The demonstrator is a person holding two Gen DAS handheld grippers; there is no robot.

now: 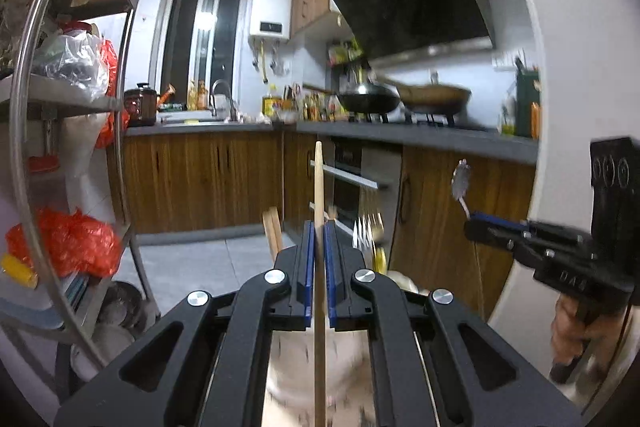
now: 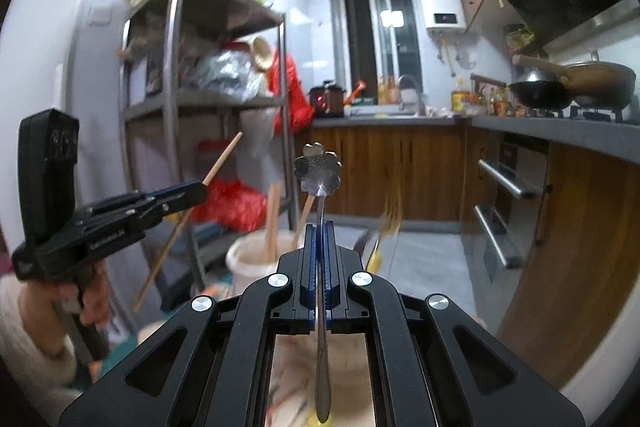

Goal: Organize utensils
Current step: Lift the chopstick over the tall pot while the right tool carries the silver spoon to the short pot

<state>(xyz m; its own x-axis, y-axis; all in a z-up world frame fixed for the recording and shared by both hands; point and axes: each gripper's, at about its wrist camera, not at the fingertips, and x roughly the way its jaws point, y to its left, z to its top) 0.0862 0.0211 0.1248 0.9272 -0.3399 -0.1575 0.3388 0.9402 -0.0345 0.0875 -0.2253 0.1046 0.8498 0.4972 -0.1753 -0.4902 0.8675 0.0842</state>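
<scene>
Long pale wooden chopstick (image 1: 319, 195) pinched tight between left gripper (image 1: 319, 239) pads; silver flower-shaped metal spoon (image 2: 319, 169) pinched in right gripper (image 2: 319, 239).

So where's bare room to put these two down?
Bare grey countertop edge in front of the woks. Crowded: around the sink, bottles by the stove, the rack. Left tongs grip a chopstick, right tongs a spoon.

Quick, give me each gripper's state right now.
Left gripper: shut on a wooden chopstick.
Right gripper: shut on a metal spoon with a flower-shaped end.
</scene>
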